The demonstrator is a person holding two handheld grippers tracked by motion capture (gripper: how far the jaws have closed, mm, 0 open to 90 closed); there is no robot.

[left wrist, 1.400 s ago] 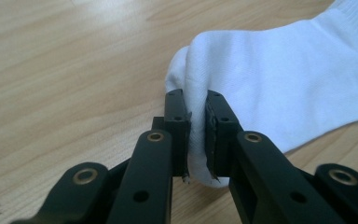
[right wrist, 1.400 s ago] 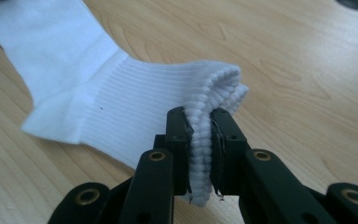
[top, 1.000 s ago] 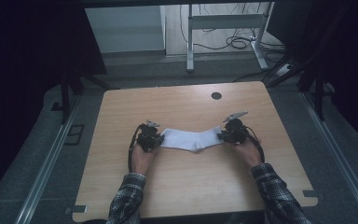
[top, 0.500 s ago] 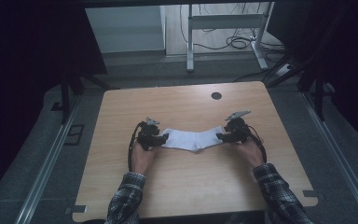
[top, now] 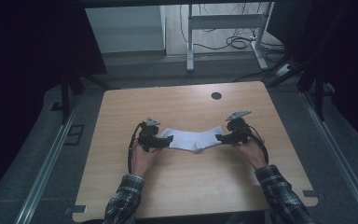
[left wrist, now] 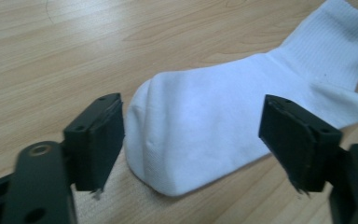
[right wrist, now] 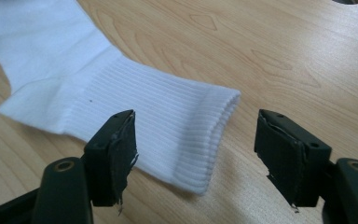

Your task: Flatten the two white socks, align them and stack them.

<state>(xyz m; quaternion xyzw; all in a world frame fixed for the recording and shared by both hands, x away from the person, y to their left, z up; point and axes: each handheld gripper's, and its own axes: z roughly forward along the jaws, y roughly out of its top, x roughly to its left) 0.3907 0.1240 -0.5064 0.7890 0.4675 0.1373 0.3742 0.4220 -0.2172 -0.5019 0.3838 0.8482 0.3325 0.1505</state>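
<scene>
Wooden table (top: 186, 182) carries a white sock (top: 192, 139) lying flat between the left gripper (top: 164, 142) and right gripper (top: 221, 138) in the high view. Left gripper view: jaws just opened, released, the sock's toe (left wrist: 168, 154) on the wood between them. Right gripper view: jaws just opened too, the ribbed cuff (right wrist: 200, 135) lying free between them.

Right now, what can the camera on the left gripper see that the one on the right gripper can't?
The left gripper view shows the sock's rounded toe end, lying flat between its open jaws, which have just been opening. The right gripper view instead shows the ribbed cuff between its own open jaws, also just opened, and a dark hole at the table's far edge. Both share the same white sock's heel bend and the wooden table.
</scene>
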